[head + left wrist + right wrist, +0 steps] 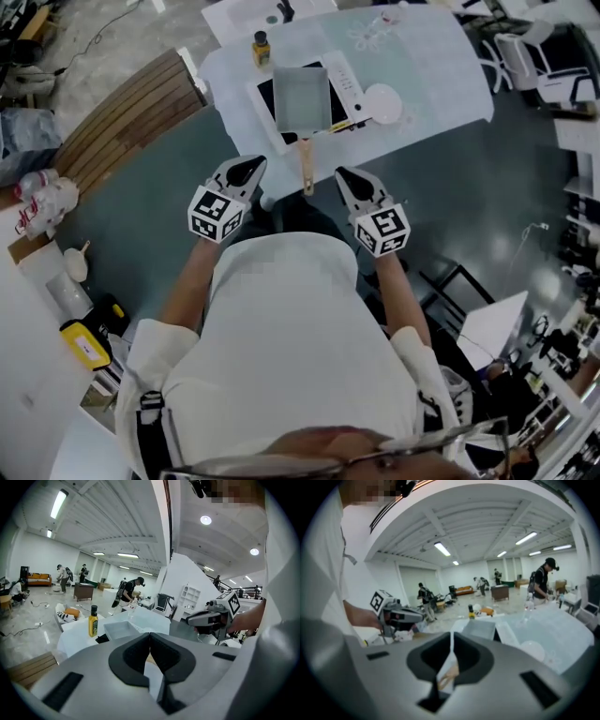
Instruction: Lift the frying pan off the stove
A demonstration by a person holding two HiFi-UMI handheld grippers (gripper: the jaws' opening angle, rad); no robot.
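Starting at the jaws: both pairs are pressed together with nothing between them, on the left gripper (pixel 150 638) and on the right gripper (pixel 451 641) alike. Each hangs short of the table (pixel 422 75) edge, one on either side of the wooden handle (pixel 306 169), and neither touches it. The frying pan (pixel 302 98), a rectangular one, sits on the stove (pixel 265 97) with its handle toward the person.

Judgement: nothing of the task is done. The approach, the opening of the jaws, a grip on the handle and the lift are all left.

Only the head view shows the pan seated on the stove and the gap to both grippers. Only the gripper views confirm the closed jaws, and they also show other people in the hall beyond the table.
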